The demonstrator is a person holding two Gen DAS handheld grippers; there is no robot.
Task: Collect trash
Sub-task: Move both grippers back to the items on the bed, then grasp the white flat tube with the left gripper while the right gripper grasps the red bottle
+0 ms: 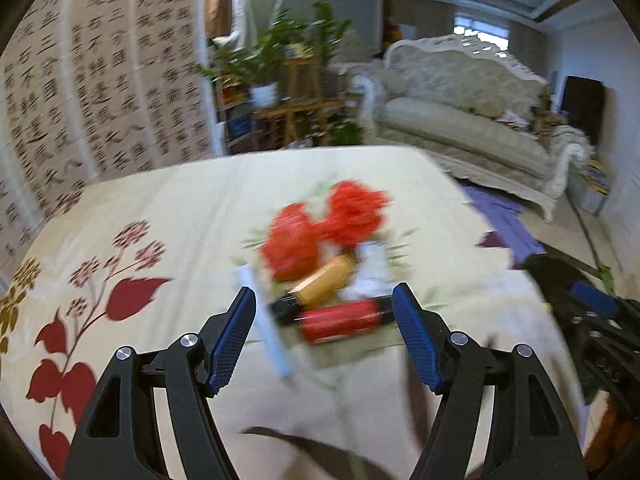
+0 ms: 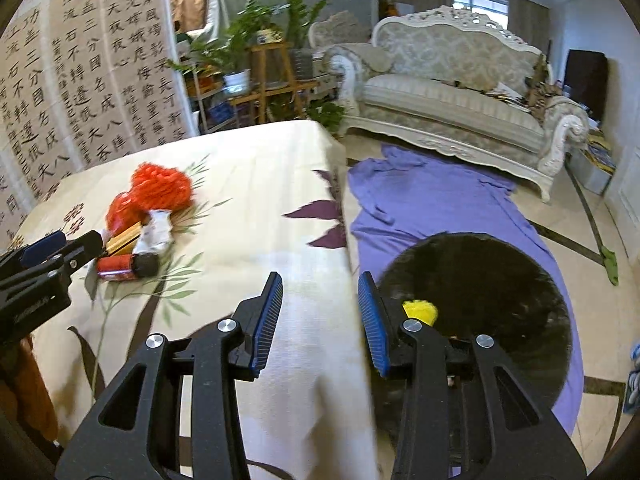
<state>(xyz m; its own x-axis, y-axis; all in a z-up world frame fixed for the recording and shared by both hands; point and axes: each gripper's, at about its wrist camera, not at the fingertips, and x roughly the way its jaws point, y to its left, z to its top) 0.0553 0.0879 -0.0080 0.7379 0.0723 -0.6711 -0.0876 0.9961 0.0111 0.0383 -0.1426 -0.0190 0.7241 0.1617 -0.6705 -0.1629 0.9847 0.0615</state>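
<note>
A pile of trash lies on the flowered tablecloth point(image 1: 168, 208): a crumpled red bag point(image 1: 294, 246), red mesh point(image 1: 358, 212), a yellow tube point(image 1: 328, 280), a red tube with a black cap point(image 1: 340, 320), a white wrapper point(image 1: 374, 266) and a white stick point(image 1: 270, 332). My left gripper point(image 1: 324, 308) is open just short of the pile, its fingers framing the red tube without touching it. My right gripper point(image 2: 320, 300) is open and empty above the table's right edge. A black bin point(image 2: 492, 280) on the floor holds a yellow scrap point(image 2: 420, 312). The pile point(image 2: 136, 232) lies to the left in the right wrist view.
A purple cloth point(image 2: 420, 192) is spread on the floor under the bin. A pale sofa point(image 2: 452, 92) stands behind it, and plants on wooden shelves point(image 2: 260, 64) lie beyond the table. A calligraphy screen point(image 2: 80, 80) lines the left side. The left gripper point(image 2: 52, 256) shows at the left edge.
</note>
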